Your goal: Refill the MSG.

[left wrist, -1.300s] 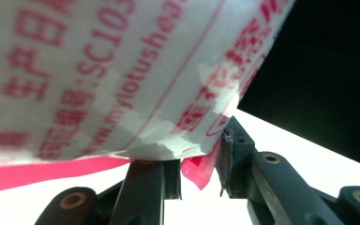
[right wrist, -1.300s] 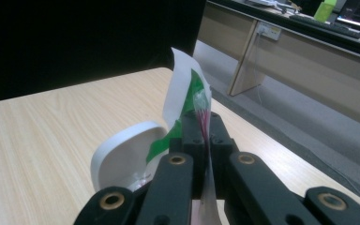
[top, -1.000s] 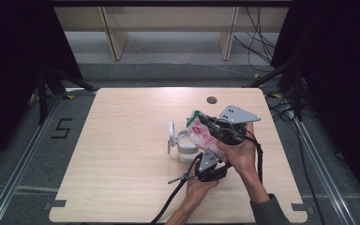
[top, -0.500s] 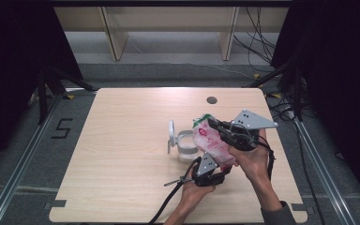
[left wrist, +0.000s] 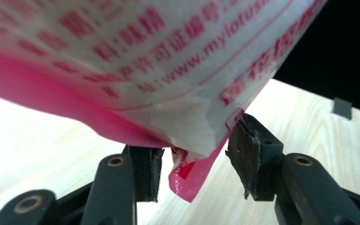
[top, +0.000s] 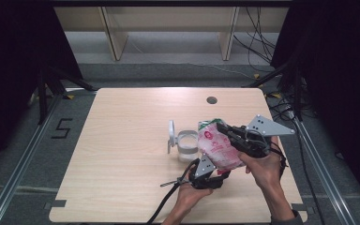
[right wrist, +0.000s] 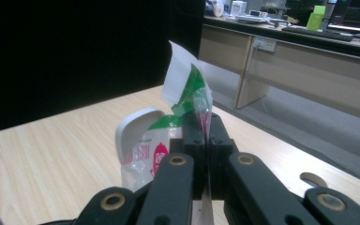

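Note:
A pink and white printed bag [top: 218,149] with a green top hangs tilted over the table's right half. My right gripper [top: 222,127] is shut on its top edge; in the right gripper view the black jaws [right wrist: 205,117] pinch the green and white seam of the bag [right wrist: 190,89]. My left gripper [top: 210,172] sits just under the bag's lower end. In the left gripper view its jaws [left wrist: 194,154] stand open, and the pink bottom corner of the bag [left wrist: 187,176] hangs between them. A small clear round container [top: 186,143] with its white lid [top: 171,135] raised stands left of the bag.
The wooden table [top: 122,154] has a round cable hole [top: 211,100] near its far edge. Black cables trail from both grippers toward the near edge. Shelving and floor cables lie beyond the table; dark frames stand on both sides.
My right gripper has carried the bag a little right and toward the near edge, tilting it more. The left gripper has stayed close under the bag's lower end.

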Available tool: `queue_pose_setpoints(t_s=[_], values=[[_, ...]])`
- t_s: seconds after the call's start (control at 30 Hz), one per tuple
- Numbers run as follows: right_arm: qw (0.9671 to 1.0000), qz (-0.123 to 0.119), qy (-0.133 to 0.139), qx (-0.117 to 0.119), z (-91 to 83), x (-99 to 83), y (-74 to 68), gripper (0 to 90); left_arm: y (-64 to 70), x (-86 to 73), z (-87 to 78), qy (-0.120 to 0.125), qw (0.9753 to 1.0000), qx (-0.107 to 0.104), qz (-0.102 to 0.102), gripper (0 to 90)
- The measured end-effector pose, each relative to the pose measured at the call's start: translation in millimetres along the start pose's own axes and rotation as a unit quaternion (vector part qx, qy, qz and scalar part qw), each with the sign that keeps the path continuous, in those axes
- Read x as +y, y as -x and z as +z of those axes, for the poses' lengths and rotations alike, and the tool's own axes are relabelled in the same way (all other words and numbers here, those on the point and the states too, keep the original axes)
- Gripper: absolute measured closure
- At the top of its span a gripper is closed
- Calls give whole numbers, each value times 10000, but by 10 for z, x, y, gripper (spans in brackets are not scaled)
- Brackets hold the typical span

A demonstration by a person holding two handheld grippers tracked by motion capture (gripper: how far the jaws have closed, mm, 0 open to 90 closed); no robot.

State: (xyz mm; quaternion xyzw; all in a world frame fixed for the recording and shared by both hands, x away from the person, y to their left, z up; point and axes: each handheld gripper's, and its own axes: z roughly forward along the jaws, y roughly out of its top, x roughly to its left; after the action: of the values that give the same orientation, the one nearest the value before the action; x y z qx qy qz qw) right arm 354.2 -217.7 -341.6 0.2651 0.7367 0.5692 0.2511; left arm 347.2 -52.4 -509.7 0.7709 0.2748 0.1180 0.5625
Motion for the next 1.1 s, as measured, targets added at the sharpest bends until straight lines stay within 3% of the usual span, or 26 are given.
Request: queue_pose_setpoints(t_s=[0.23,0.3,0.43,0.53,0.57,0.67,0.73,0.83,0.93,1.1], values=[[9999,129,-16,34,-34,-62,2,900,-20,7,-54,-125,9999,-50,-50,452],[9993,360,-64,87,-45,-101,-11,900,-14,5,-98,-165,9998,42,-32,427],[9991,404,-111,38,-70,-180,-15,900,-63,-10,-170,-285,9994,180,-63,384],[9991,409,-102,31,-84,-244,16,900,-72,-26,-236,-285,9993,253,-49,383],[9986,510,-145,47,-92,-267,10,900,-89,-28,-268,-351,9990,277,-32,377],[9988,465,-145,18,-91,-329,42,900,-82,-29,-348,-256,9994,219,-72,368],[9978,614,-237,19,-102,-366,43,900,-86,-37,-402,-230,9995,227,-21,370],[9980,589,-237,-31,-106,-428,88,900,-100,-84,-457,-232,9994,229,-123,362],[9974,674,-231,-49,-148,-454,133,900,-120,-118,-523,-287,9993,214,-73,356],[9965,783,-216,-190,-215,-495,175,900,-178,-131,-650,-269,9990,366,-51,349]])
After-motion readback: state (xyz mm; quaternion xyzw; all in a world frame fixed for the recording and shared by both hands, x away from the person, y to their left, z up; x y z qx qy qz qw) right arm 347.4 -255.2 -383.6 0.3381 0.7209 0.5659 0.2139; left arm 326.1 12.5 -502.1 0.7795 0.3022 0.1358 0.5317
